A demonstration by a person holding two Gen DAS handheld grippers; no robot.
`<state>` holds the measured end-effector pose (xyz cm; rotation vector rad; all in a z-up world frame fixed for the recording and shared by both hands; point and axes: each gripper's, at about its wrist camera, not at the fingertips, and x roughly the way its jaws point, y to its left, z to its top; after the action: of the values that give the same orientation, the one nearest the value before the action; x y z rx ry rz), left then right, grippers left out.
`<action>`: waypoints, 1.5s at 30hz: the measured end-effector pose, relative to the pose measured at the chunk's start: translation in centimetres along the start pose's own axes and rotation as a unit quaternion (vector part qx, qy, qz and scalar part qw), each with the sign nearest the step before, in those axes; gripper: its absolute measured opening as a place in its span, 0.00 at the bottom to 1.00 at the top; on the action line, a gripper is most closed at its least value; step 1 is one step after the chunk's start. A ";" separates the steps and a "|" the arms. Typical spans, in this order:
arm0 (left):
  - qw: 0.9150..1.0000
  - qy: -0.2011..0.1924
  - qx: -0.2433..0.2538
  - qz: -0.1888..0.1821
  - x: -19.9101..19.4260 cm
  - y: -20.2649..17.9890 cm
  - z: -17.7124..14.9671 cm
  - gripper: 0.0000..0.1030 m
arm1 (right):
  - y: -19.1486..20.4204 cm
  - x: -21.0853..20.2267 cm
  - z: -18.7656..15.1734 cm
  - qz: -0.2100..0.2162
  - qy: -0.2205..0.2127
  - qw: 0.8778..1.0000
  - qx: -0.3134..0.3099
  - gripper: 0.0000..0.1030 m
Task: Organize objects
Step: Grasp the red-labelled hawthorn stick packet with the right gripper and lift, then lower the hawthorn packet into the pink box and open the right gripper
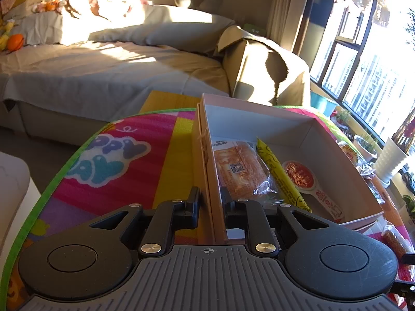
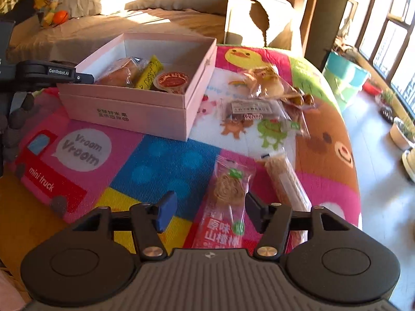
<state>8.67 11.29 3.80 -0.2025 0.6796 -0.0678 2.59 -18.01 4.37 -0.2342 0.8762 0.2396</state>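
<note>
Lying on the colourful mat between the right gripper's half-spread jaws, the hawthorn snack packet is not yet pinched. The left gripper clamps the pink box's near wall, steadying it. Packing seems underway; next, closing squarely on the packet and carrying it boxward.

A home living room: grey sofa, cartoon play mat, potted plants by the window.
</note>
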 end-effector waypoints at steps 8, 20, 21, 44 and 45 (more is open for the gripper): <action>1.000 0.002 0.003 0.000 0.0 0.1 0.0 0.18 | -2.3 2.2 0.3 0.024 0.029 0.997 0.068 0.35; 1.000 0.004 0.025 0.017 -0.3 -0.6 0.5 0.15 | -0.5 -5.0 6.2 0.084 -0.073 0.993 0.040 0.35; 1.000 0.000 0.024 0.019 -0.5 -0.6 0.7 0.15 | -0.6 -5.3 7.3 0.090 -0.087 0.991 0.042 0.35; 0.999 0.014 0.039 0.021 -1.0 -0.8 1.5 0.13 | 2.4 4.2 17.5 0.156 -0.109 0.977 0.100 0.39; 0.999 0.014 0.041 0.024 -0.9 -0.9 1.5 0.13 | 1.8 3.7 16.9 0.144 -0.115 0.978 0.098 0.41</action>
<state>8.89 10.73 5.72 -0.1061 0.7072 -0.0519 16.64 -10.80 11.71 0.1047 0.6953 0.4385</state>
